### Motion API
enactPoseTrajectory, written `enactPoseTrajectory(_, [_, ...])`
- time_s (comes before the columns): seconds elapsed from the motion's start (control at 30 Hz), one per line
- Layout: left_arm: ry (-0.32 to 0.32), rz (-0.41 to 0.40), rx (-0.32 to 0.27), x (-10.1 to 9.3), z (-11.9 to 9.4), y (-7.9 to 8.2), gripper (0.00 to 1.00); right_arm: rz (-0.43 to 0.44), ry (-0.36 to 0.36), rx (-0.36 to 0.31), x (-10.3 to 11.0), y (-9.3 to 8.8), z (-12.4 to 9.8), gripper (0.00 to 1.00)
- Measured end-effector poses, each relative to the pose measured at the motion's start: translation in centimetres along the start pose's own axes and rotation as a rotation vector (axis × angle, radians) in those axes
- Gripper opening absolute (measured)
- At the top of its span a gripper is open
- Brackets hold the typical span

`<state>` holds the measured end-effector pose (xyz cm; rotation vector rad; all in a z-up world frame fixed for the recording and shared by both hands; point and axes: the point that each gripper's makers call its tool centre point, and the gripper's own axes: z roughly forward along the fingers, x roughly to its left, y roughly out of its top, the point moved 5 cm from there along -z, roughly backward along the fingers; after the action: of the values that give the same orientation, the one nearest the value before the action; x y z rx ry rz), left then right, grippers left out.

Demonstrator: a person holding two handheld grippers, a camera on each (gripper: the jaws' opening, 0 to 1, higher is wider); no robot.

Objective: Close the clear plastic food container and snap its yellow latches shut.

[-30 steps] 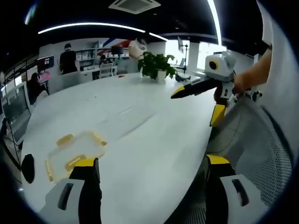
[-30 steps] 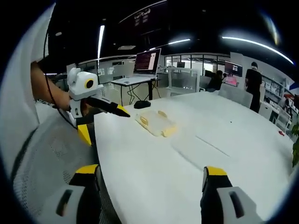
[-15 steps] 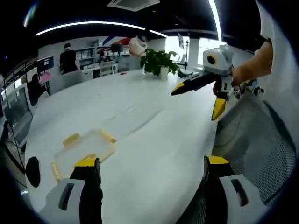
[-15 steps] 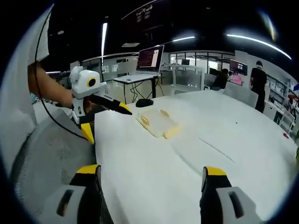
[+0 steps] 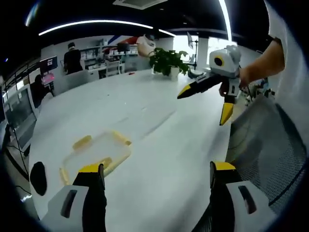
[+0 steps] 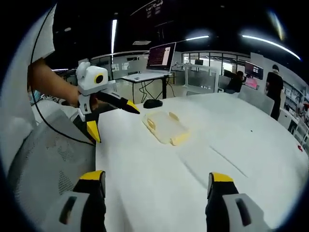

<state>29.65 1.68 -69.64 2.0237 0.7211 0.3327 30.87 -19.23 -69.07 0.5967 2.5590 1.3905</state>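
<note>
The left gripper view shows a plant (image 5: 167, 59); the right gripper view shows a laptop (image 6: 161, 55). Both grippers (image 5: 153, 174) (image 6: 153, 179) hang spread wide over the white table (image 5: 159, 140), clear of the container (image 5: 95, 153).

I note a white table (image 5: 159, 140) under both views. The food container (image 5: 96, 154) is clear plastic with yellow latches (image 5: 82, 142). My left gripper (image 5: 154, 181) has black fingers (image 5: 91, 193) tipped yellow on grey bodies; my right gripper (image 6: 154, 181) matches. I see a green potted plant (image 5: 166, 60) and a grey mesh chair back (image 6: 43, 159).
</note>
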Motion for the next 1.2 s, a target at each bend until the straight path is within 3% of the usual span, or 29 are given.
enactPoseTrajectory(1.2, [0.048,0.065,0.091,6.1,-0.5,-0.9,0.84,-0.094,0.116,0.022,-2.8,3.3,5.7,0.83])
